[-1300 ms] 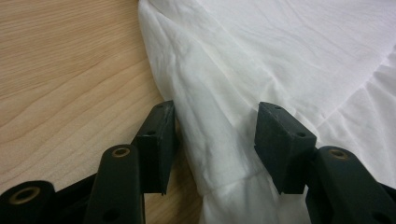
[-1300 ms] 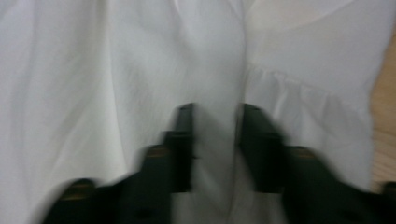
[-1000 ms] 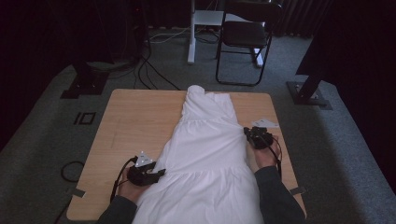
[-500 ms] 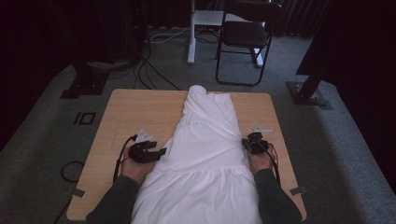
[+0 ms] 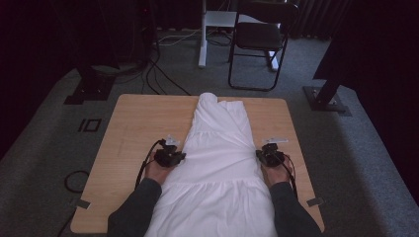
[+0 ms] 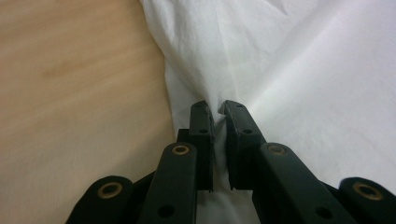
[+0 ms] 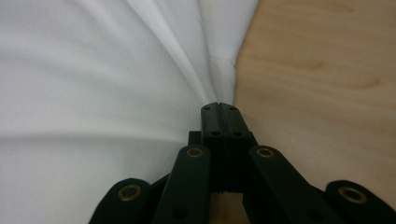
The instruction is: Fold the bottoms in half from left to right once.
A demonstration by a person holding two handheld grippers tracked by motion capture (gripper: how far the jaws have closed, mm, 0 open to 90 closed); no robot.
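Two tools pinch opposite side edges of the white dress (image 5: 220, 163), which lies flat along the middle of the desk (image 5: 128, 128), its hem toward the person. The left tool (image 6: 217, 108) has just been closing and now clamps a bunched fold; the right tool (image 7: 219, 106) is squeezed tight on the other edge. Thin, light and floppy, the fabric will probably sag and wrinkle, so both edges need lifting together, gripped through gathered cloth.
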